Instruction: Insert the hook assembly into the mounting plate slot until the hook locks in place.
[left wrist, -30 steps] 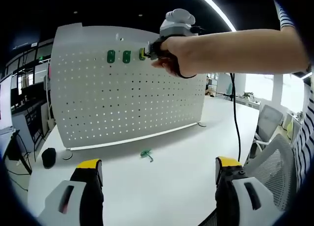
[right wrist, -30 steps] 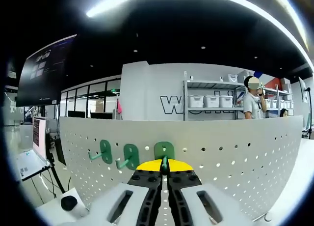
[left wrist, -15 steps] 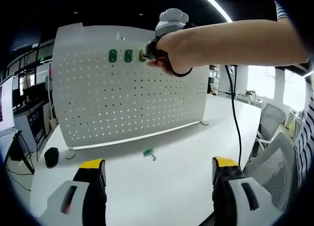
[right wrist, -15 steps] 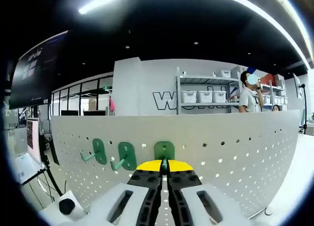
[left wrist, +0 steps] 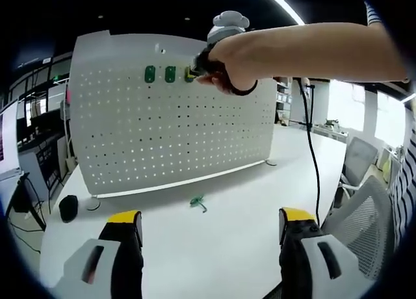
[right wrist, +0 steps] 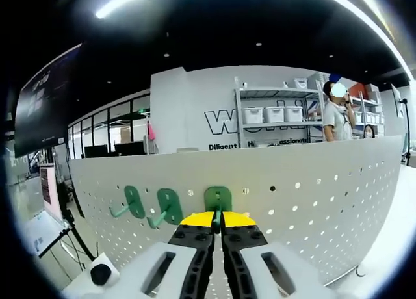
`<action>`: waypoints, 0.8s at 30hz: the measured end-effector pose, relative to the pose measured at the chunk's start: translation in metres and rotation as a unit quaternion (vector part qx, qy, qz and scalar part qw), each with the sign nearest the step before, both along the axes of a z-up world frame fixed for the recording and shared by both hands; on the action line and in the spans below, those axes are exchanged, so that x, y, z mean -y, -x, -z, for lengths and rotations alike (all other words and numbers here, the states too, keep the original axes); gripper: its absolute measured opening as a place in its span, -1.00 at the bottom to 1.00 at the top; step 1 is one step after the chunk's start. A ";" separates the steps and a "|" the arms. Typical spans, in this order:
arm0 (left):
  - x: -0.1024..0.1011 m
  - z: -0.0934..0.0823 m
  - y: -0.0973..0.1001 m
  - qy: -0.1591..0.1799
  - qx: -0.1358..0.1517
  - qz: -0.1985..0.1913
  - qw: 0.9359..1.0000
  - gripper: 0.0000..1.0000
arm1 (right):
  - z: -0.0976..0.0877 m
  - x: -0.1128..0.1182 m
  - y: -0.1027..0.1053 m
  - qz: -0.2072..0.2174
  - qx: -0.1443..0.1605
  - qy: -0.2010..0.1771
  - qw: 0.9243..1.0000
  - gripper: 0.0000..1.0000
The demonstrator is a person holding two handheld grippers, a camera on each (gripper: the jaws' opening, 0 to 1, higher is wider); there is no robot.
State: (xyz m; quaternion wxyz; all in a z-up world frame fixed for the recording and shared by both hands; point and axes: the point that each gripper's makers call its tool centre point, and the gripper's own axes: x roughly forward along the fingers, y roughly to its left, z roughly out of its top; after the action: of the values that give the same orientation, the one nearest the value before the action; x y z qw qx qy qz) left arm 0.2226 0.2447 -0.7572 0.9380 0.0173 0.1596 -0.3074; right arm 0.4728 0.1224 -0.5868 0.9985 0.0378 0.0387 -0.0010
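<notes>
Little moved: right claw point(right wrist: 217, 222) still clamps hook point(right wrist: 218, 200) against pegboard point(right wrist: 312, 195).

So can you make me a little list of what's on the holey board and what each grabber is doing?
board: white perforated metal pegboard, upright on the white table
already mounted: two green plastic hooks
right gripper: jaws shut on a third green hook, at the board
left gripper: jaws open, holding nothing
on table: one loose green hook

Both grippers point(left wrist: 205, 231) wear grey shells, black jaws, yellow tips — the person's sleeve point(left wrist: 376, 16) is navy-and-white striped.
</notes>
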 end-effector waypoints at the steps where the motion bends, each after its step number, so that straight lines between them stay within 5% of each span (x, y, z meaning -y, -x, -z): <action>1: -0.001 0.000 0.000 0.000 0.000 -0.002 1.000 0.78 | 0.000 -0.001 0.000 0.000 -0.001 0.002 1.000 -0.97; 13: -0.003 -0.002 -0.001 0.008 -0.003 -0.007 1.000 0.78 | -0.005 0.000 0.002 -0.005 -0.002 0.013 1.000 -0.79; 24: -0.002 0.001 -0.001 0.003 -0.005 -0.005 1.000 0.77 | -0.036 0.006 0.009 -0.018 0.033 0.018 0.999 -0.71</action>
State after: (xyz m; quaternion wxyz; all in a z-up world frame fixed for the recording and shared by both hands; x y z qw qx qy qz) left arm 0.2234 0.2466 -0.7579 0.9386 0.0120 0.1637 -0.3036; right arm 0.4636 0.1169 -0.5507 0.9996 0.0191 0.0062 0.0177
